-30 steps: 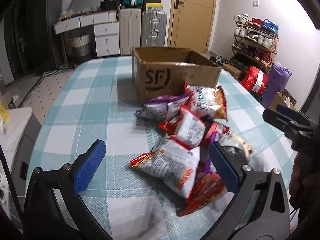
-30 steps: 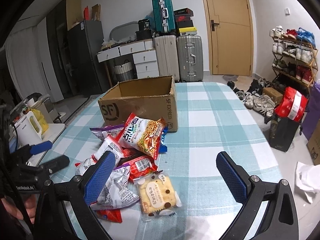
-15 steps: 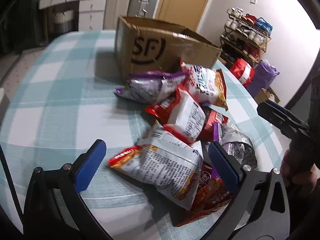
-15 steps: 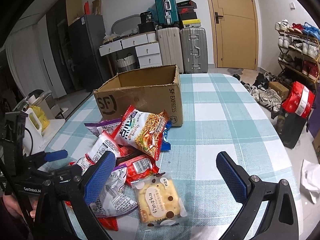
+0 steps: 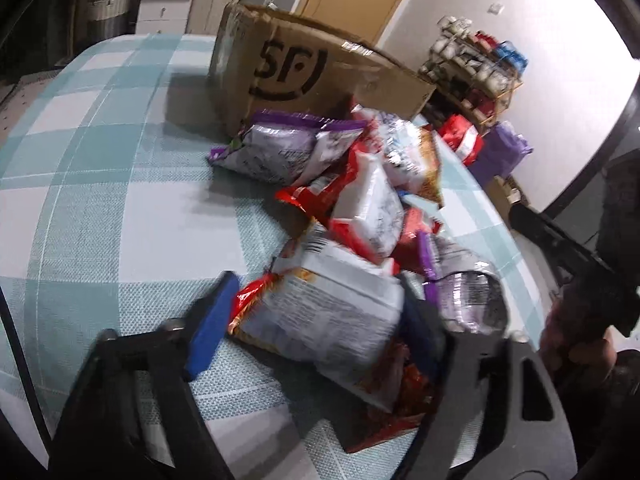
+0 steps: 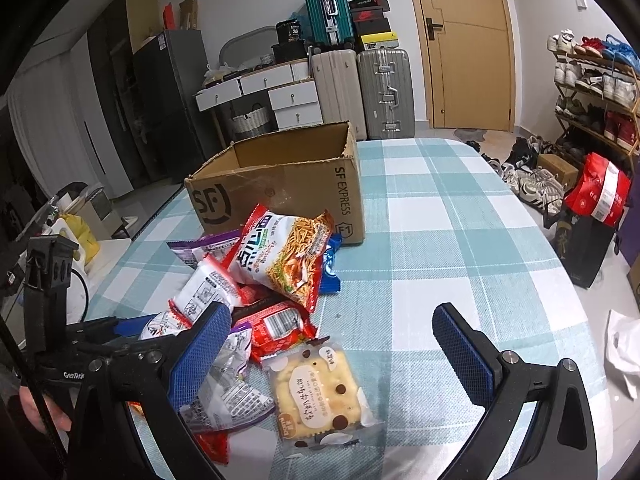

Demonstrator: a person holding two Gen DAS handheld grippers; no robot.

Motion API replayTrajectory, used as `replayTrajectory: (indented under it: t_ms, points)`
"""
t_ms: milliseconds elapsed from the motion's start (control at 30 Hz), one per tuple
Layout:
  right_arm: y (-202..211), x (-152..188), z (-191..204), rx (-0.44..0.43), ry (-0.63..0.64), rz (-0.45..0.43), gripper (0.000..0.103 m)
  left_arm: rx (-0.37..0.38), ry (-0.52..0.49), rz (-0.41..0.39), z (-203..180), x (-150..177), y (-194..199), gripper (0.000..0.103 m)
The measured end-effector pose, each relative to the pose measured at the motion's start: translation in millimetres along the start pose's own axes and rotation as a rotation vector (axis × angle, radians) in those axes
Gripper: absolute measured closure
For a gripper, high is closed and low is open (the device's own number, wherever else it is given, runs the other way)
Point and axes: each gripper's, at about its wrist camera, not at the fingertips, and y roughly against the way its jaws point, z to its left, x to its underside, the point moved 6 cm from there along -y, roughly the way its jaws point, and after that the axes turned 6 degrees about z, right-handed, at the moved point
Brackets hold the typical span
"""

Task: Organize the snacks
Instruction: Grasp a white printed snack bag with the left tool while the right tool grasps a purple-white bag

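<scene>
Snack pile lay on the teal-and-white checked tablecloth (image 6: 440, 240), just in front of the open brown cardboard box with the "SF" mark (image 6: 280, 184). On top, leaning toward the box, sat a red-and-white noodle-snack bag with orange sticks printed on it (image 6: 284, 256). A purple-edged silver packet (image 5: 276, 148) lay nearest the box; whether it touched the box could not be told. A red-and-white pouch (image 5: 368, 208) sat mid-pile. Nearest the right-hand camera lay a clear-wrapped pale cookie with dark chips (image 6: 320, 392), flat on the cloth at the pile's edge.

Left gripper (image 5: 316, 320) was low at the near side of the pile, blue pads set to either side of a large white-backed bag with red-orange edge (image 5: 324, 312). The view was motion-blurred; the pads stood close against the bag, but whether they pinched it could not be told.

Right gripper (image 6: 332, 348) hung above the cloth with blue pads wide apart, holding nothing, the cookie pack between and below them.

Beyond the table: a wooden door (image 6: 464, 40), silver and beige suitcases (image 6: 360, 92) with a teal one on top, a white drawer unit (image 6: 276, 96), a shoe rack (image 6: 592, 92) and a red bag (image 6: 600, 188) on the floor.
</scene>
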Motion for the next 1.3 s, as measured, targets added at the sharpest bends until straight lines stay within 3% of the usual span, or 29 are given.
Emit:
replayTrajectory:
  t_ms: [200,500,833,1300]
  points:
    - [3,5,6,-0.019,0.002,0.006,0.000,0.002,-0.013,0.006,-5,-3,3,0.040]
    - [11,11,18,-0.079,0.016,0.011,0.000,0.045,0.027,-0.006,9,16,24,0.043]
    - [-8,26,40,-0.208,0.011,0.112,0.000,0.048,0.067,-0.035,26,23,44,0.043]
    - [-44,39,66,-0.222,0.054,0.213,0.000,0.053,0.094,-0.074,42,27,69,0.043]
